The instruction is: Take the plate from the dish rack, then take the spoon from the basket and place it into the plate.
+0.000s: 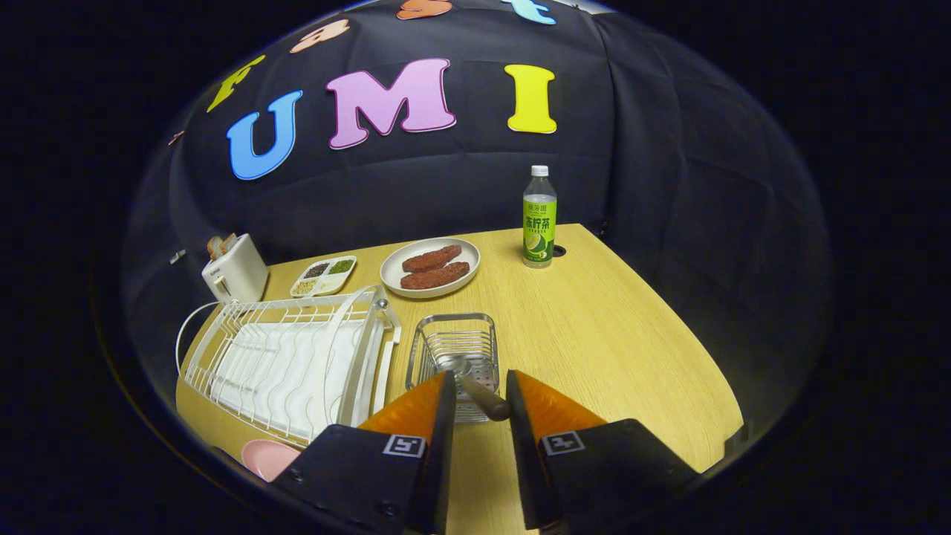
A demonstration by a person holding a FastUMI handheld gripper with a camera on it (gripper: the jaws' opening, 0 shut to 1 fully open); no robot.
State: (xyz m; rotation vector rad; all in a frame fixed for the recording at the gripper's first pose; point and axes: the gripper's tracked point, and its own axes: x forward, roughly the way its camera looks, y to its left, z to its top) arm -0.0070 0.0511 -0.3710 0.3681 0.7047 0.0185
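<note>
Spoon reached in the basket, not yet lifted

The spoon (475, 383) leans in the wire basket (455, 349), its handle between the gripper (481, 397) fingers, which look parted. The pink plate (267, 457), left of the basket, is already out of the dish rack (290, 364).

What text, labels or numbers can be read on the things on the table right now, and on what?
Bottle: printed label, too small to read reliably.
Toaster: small mark on its front, too blurred to read.
Gripper: square code tags on its body, no words; its fingers stand open around the spoon handle at the basket.
Nothing else carries text.
</note>
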